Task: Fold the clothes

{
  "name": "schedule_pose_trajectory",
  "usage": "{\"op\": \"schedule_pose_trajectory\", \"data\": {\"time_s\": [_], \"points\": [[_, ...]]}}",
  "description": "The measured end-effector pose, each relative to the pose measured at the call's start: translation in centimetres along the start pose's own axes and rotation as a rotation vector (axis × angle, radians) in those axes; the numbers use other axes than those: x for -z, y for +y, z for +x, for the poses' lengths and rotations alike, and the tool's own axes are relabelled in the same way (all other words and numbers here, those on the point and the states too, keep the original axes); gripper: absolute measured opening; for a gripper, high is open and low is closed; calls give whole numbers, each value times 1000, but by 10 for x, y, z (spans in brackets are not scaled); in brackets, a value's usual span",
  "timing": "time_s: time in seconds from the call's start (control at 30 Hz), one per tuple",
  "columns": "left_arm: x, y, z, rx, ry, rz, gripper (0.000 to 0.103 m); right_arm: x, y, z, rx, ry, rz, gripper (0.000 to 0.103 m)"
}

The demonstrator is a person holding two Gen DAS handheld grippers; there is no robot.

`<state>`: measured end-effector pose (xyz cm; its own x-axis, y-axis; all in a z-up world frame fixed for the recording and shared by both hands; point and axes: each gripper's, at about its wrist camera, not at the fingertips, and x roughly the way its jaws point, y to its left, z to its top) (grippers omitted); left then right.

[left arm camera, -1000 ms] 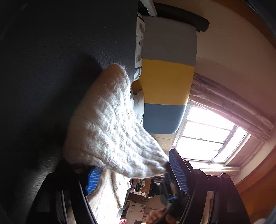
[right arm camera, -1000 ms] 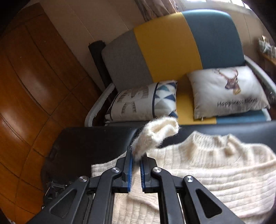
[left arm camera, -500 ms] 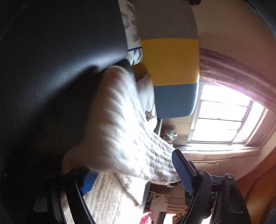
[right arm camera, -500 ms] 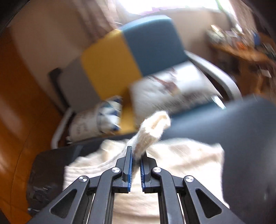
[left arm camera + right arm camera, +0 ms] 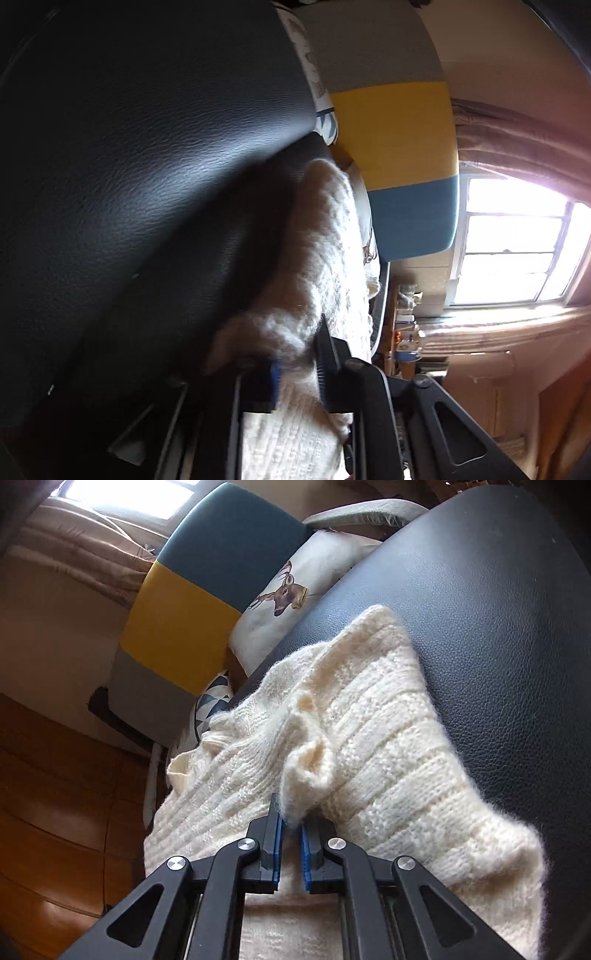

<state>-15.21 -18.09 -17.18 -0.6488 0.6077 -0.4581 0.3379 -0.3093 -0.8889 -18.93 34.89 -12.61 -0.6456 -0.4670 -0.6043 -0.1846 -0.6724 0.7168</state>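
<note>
A cream knitted sweater lies on a black leather surface. My right gripper is shut on a raised fold of the sweater's edge, low over the garment. In the left wrist view the same sweater runs along the black surface. My left gripper is shut on a fluffy edge of the sweater, which bunches between its blue pads.
Behind the black surface stands a chair with a grey, yellow and blue back. A deer cushion and a triangle-pattern cushion lie on it. A bright window, curtains and wooden panelling surround the place.
My left gripper's jaws have closed from wide open onto the sweater's edge. My right gripper has carried its held fold across and down onto the sweater, swinging the view to the right.
</note>
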Motion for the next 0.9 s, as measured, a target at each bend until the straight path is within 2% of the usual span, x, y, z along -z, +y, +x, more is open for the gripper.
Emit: {"op": "schedule_pose_trajectory", "data": {"time_s": [0.07, 0.17, 0.2, 0.3, 0.33, 0.4, 0.47, 0.63, 0.73, 0.9], "points": [[1, -7, -1, -27, 1, 39, 12, -3, 21, -8, 6, -42, -88, 10], [2, -25, -13, -21, -41, 123, 12, -2, 45, -32, 14, -130, -208, 10], [4, -33, -18, -14, -59, 165, 12, -1, 45, -36, 33, -141, -213, 10], [9, -47, -17, -67, -61, 256, 12, 5, 9, -22, 118, -87, -107, 10], [11, -45, -13, -78, -45, 257, 12, 8, -4, -17, 118, -74, -69, 10], [14, -39, -6, -94, -13, 257, 12, 11, -24, -18, 28, -77, 18, 10], [18, -31, 0, -103, 20, 244, 12, 10, -40, -22, -97, -94, 117, 22], [19, -11, -3, -59, 43, 142, 13, 6, -52, -18, -251, -105, 240, 29], [22, -6, -6, -37, 43, 106, 18, 4, -49, -13, -256, -135, 263, 34], [26, -9, -3, -45, 42, 114, 22, 7, -35, -4, -173, -197, 248, 36]]}}
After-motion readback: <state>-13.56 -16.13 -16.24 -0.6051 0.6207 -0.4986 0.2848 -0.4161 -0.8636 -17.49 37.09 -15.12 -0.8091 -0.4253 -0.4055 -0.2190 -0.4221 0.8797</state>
